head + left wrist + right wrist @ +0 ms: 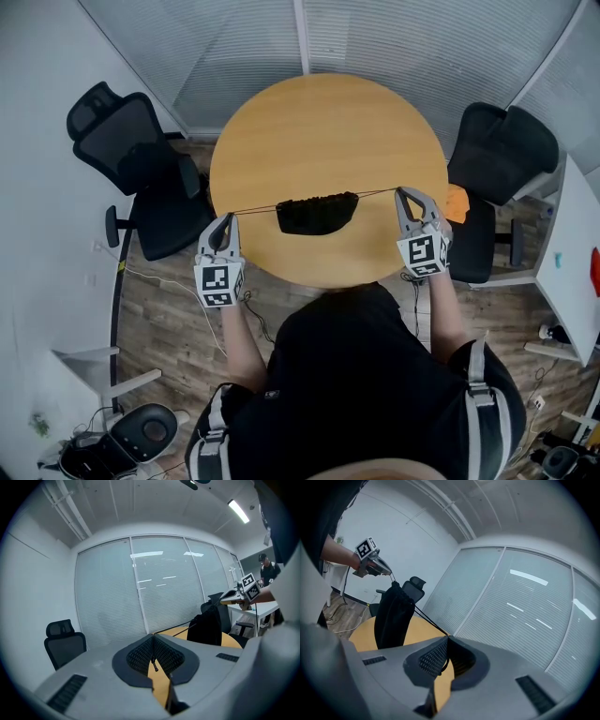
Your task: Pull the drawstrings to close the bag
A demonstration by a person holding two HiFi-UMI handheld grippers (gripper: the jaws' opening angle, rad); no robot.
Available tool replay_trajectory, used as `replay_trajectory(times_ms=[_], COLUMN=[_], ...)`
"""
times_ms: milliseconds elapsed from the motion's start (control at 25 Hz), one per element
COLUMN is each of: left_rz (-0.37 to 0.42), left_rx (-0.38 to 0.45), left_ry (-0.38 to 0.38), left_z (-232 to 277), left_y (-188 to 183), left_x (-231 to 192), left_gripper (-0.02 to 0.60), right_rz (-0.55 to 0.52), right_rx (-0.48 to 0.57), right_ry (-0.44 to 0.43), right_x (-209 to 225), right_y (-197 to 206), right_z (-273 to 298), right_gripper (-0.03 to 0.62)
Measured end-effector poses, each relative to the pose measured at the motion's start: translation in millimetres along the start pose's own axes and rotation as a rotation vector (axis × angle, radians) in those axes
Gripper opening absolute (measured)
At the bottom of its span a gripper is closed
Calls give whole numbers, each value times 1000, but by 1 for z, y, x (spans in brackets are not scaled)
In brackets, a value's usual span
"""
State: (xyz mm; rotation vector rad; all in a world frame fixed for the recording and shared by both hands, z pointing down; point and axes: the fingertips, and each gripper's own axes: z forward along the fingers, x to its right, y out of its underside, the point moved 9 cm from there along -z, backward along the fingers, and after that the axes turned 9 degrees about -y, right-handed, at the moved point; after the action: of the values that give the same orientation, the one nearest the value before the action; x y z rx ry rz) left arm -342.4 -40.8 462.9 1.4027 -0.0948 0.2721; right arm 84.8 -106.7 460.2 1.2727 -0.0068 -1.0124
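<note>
**Round desk, one bag, two taut cords**

Frosted glass partitions (431, 47) and brown plank flooring (169, 309) surround one round tan wooden desk (328, 131). Two black mesh-backed office chairs flank it, one at the desk's 9 o'clock (131, 155) and one at its 3 o'clock (502, 155).

One black fabric drawstring bag (317, 214) hangs over the desk's 6 o'clock edge with its gathered mouth uppermost. Whether its bottom touches the wood cannot be told. Two thin dark cords leave the mouth, both drawn straight.

The left drawstring (253, 210) runs toward 9 o'clock into the left hand-held gripper (225, 220). The right drawstring (375, 194) runs toward 3 o'clock into the right hand-held gripper (405, 194).

In each gripper's own view the two ribbed pads are pressed together with the cord pinched between them, so both hand-held grippers are clamped on their drawstrings.

Each hand-held gripper carries one cube whose upper face shows a black-and-white square marker pattern, two cubes in all.
</note>
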Motion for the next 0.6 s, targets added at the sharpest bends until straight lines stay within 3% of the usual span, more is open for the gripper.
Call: replay_trajectory(times_ms=[480,600], left_rz=[5,40], left_rx=[-25,-34], left_ry=[-58,-69], left_z=[3,6], left_y=[-15,-25], left_x=[10,16], left_gripper=[17,17], right_rz=[33,32], right_rx=[24,17], right_ry=[-2,-4], right_x=[34,42], right_y=[18,22], right_z=[-4,-3], right_gripper=[58,58])
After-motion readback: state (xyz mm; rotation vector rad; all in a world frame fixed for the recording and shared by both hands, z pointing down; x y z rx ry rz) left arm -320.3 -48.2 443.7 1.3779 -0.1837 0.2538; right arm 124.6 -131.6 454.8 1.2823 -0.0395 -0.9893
